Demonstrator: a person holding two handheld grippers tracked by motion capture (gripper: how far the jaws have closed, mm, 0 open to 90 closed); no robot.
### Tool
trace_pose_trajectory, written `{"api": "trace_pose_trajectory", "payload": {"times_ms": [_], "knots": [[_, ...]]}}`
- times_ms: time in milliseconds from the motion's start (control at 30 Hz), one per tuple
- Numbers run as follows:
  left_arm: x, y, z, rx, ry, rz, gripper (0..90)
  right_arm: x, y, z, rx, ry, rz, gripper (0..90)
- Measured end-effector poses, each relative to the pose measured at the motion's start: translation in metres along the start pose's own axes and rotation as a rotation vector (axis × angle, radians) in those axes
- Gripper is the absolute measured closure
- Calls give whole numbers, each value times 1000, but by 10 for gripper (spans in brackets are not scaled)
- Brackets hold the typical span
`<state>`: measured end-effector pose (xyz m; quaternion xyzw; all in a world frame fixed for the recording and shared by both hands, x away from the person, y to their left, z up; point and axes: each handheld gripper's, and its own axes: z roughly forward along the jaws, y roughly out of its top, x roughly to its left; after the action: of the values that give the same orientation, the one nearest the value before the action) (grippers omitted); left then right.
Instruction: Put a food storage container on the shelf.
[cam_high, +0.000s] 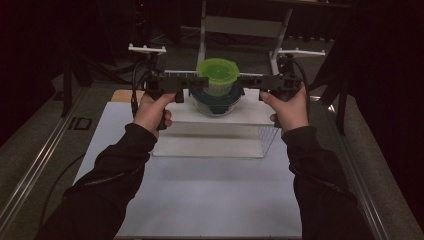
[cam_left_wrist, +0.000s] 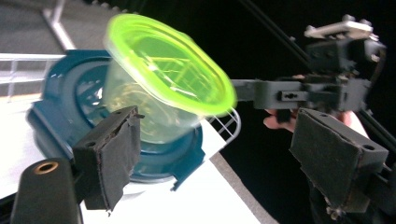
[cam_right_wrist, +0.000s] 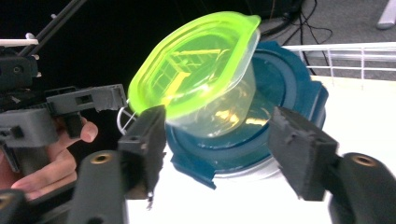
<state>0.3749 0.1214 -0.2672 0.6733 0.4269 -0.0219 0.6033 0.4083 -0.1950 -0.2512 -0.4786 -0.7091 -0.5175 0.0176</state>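
Two grippers meet over one stack of tubs in the high view: the left gripper (cam_high: 200, 82) reaches in from the left and the right gripper (cam_high: 250, 82) from the right, both level with the green-lidded tub (cam_high: 217, 75). That tub stands on the blue-lidded container (cam_high: 216, 100), which rests on a white tray (cam_high: 210, 135) on the table (cam_high: 200, 200). How wide the jaws stand cannot be read from up here.

Seen from the left gripper view, the jaws are spread wide. One pad (cam_left_wrist: 112, 149) sits just in front of the clear wall of the green-lidded tub (cam_left_wrist: 168, 79), which looks tilted and blurred; whether pad and wall touch I cannot tell. The other pad is well clear of it. The blue-lidded container (cam_left_wrist: 60, 98) lies beneath.

From the right gripper view, the jaws also stand apart, with the green-lidded tub (cam_right_wrist: 201, 70) and blue-lidded container (cam_right_wrist: 289, 93) beyond and between them, neither pad pressing on either. The left gripper (cam_right_wrist: 70, 105) shows beyond.
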Motion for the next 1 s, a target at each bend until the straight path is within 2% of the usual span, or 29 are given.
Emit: {"api": "trace_pose_trajectory", "payload": {"times_ms": [33,100,167,267,333,400,433,467,500,533,767,1000], "knots": [[-3,-4,-2,-19,16,28,138,1,-3,-1,-7,10,-3,328],[-4,-10,-4,-37,3,57,89,1,-8,-3,-9,55,-23,227],[-7,-17,-5,-43,5,93,9,2,-14,-6,-31,72,-41,208],[-11,-27,-8,-39,-2,141,8,3,-23,-8,-43,65,-89,208],[-15,-34,-8,-26,16,186,8,2,-31,-7,-56,103,-102,192],[-16,-37,-8,-21,16,195,8,2,-35,-6,-48,100,-117,191],[-16,-37,-8,-21,16,195,8,3,-39,-4,-43,82,-138,193],[-19,-47,-9,-4,7,208,8,3,-39,-4,-43,82,-138,193],[-19,-50,-10,5,-2,205,8,6,-51,-2,-28,62,-189,193],[-20,-54,-11,7,-13,203,8,6,-56,-2,-32,64,-196,193],[-22,-75,-23,-9,-14,228,8,7,-82,0,-33,79,-238,193],[-28,-98,-30,12,-16,266,8,3,-105,-1,-50,104,-235,193]]}}
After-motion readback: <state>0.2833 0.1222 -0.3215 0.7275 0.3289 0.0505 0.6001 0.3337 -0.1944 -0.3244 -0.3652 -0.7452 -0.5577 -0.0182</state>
